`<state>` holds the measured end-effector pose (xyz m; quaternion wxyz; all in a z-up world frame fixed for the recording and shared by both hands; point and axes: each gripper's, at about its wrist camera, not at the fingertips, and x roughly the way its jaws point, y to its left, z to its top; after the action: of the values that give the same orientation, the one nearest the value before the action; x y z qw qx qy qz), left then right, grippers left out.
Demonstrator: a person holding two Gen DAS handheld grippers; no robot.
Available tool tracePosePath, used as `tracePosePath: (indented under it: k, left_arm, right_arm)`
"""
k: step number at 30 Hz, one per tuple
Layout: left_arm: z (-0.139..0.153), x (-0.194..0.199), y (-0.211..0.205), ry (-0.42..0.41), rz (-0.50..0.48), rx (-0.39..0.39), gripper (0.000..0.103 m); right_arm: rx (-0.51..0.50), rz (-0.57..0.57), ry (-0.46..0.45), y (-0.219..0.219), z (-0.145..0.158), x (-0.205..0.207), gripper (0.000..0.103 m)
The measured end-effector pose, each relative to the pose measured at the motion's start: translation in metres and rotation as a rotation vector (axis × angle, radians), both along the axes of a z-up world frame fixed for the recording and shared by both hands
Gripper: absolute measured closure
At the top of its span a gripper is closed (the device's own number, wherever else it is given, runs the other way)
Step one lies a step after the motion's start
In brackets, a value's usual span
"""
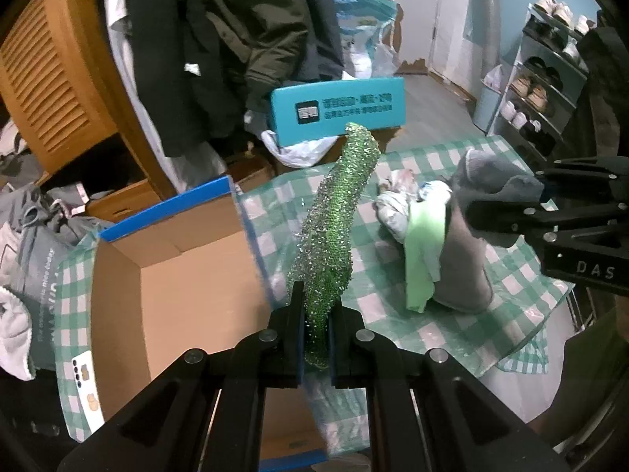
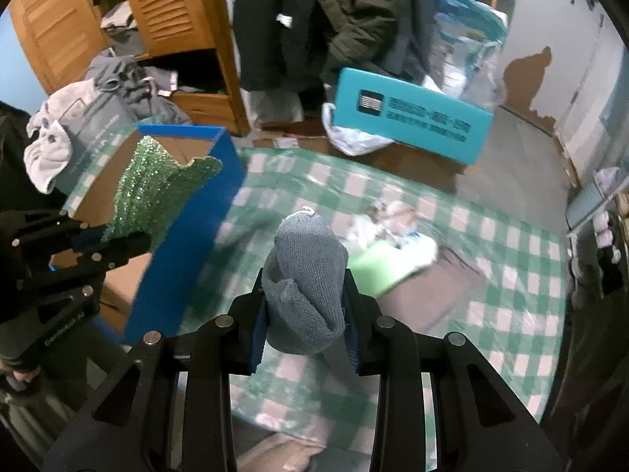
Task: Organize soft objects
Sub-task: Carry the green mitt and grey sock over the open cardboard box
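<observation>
Your left gripper [image 1: 316,314] is clenched on the lower end of a glittering green sequin-mesh cloth [image 1: 334,220]; the cloth stands up from between the black jaws in a long twisted strip, lifted clear of the table; in the right wrist view the same cloth [image 2: 157,192] fans out above the left gripper [image 2: 114,242], in front of the box. Your right gripper [image 2: 304,314] is grasping a grey-blue knitted sock-like piece [image 2: 304,275], bunched thick between the blue-padded jaws, so they stand a little apart around it; from the left wrist view you see it [image 1: 491,181] draped over the right gripper's tip [image 1: 540,200], above the pile. Below both lies a table covered in a green-and-white checked cloth under clear plastic [image 1: 393,314]; at its left side stands an open brown cardboard box with blue outer faces [image 1: 188,275], flaps up. On the table to the right rests a small pile: a pale lime-green cloth [image 1: 422,259], a grey-brown fabric piece [image 1: 464,271] just beside it and touching, and a crumpled white printed bundle [image 1: 397,208] behind them. Beyond the table you have a teal rectangular box with printed lettering [image 1: 338,112], dark coats hanging [image 1: 236,39], and a louvred wooden wardrobe [image 1: 51,78].
</observation>
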<state>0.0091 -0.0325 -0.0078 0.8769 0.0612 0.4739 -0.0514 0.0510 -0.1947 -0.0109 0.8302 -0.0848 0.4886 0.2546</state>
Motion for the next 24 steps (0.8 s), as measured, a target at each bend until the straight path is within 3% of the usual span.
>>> tracePosePath:
  k: [13,24]
  left_arm:
    - [-0.001,-0.013,0.061,-0.013,0.099,-0.011,0.094]
    - [-0.022,-0.020,0.115,0.024,0.203,-0.001,0.094]
  right_arm:
    - [0.012,0.126,0.005,0.085,0.005,0.000,0.071]
    - [0.008,0.239,0.037,0.160,-0.005,-0.007,0.071]
